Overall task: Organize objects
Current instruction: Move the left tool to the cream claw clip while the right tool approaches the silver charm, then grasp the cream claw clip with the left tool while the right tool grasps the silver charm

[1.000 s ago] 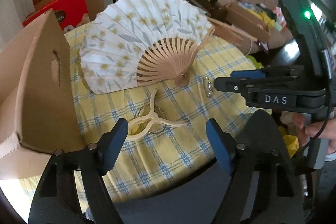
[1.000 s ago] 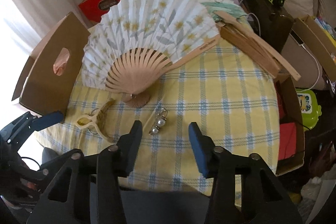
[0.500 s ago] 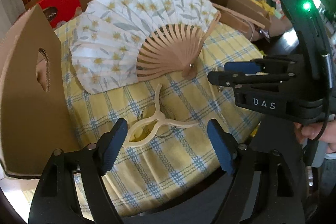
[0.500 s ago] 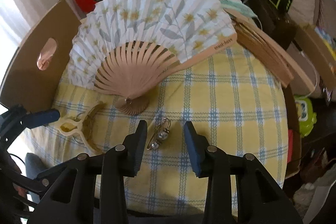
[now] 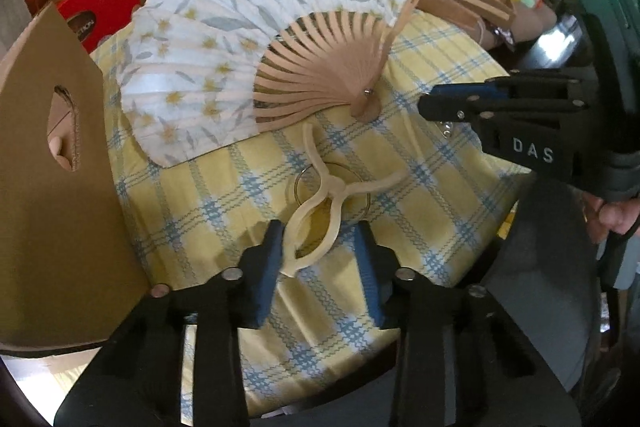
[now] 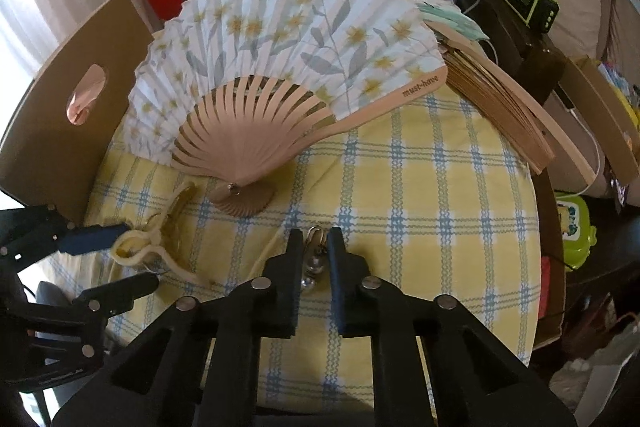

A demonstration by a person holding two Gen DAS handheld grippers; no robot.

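Right gripper point(image 6: 313, 259), lower centre of its view: fingers pinching the pearl pin point(image 6: 314, 261) on the checked worktop point(image 6: 420, 227). Left gripper point(image 5: 318, 247) fingers straddle the cream clip point(image 5: 320, 211), touching it w/ the left one, centre frame. Open fan point(image 5: 256, 59) above.

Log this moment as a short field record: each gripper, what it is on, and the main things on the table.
left gripper: fingers either side of the cream clip, not yet shut
right gripper: fingers closed on the pearl pin
fan: open, flat on the checked cloth
cardboard box: at the table's left edge
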